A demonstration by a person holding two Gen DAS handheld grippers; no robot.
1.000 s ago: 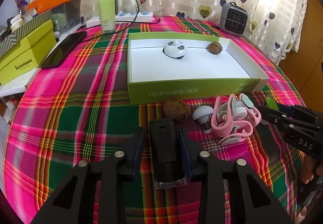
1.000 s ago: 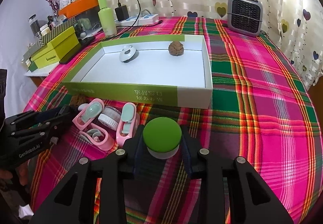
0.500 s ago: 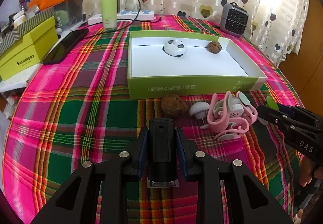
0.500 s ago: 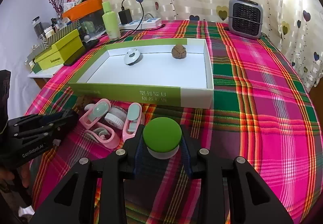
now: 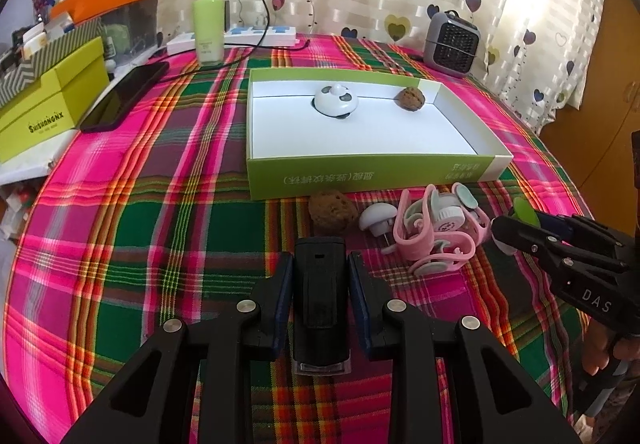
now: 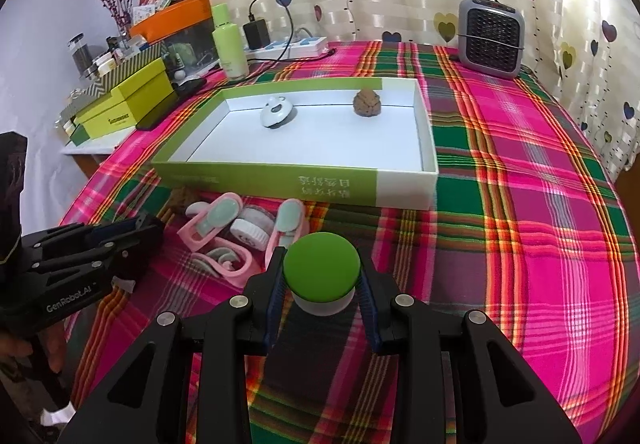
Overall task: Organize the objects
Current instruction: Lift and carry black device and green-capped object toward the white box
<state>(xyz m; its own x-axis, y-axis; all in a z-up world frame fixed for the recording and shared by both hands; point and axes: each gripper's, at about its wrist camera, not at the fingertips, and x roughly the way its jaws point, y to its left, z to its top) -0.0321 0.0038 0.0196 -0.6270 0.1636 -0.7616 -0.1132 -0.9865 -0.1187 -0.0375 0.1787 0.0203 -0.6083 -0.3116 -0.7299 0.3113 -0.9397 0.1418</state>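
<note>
My left gripper [image 5: 320, 276] is shut on a black oblong device [image 5: 320, 296] and holds it above the plaid cloth. My right gripper [image 6: 322, 276] is shut on a green-capped white jar [image 6: 321, 272]. Ahead lies a shallow green-and-white box [image 5: 360, 176], also in the right wrist view [image 6: 304, 184]; it holds a white round toy [image 5: 335, 104] and a walnut [image 5: 410, 97]. In front of the box lie a brown walnut [image 5: 332, 210], a white mushroom-shaped plug [image 5: 376, 218] and a pink folded fan [image 5: 436, 232].
A grey mini heater [image 5: 452, 44], a green bottle [image 5: 208, 20], a power strip [image 5: 248, 38] and a black phone [image 5: 124, 96] stand at the back. Yellow-green boxes [image 5: 48, 104] sit at the left edge. The right gripper body [image 5: 568, 256] shows at the right.
Both grippers have risen and drawn back slightly with their loads still gripped. The objects on the cloth have not moved.
</note>
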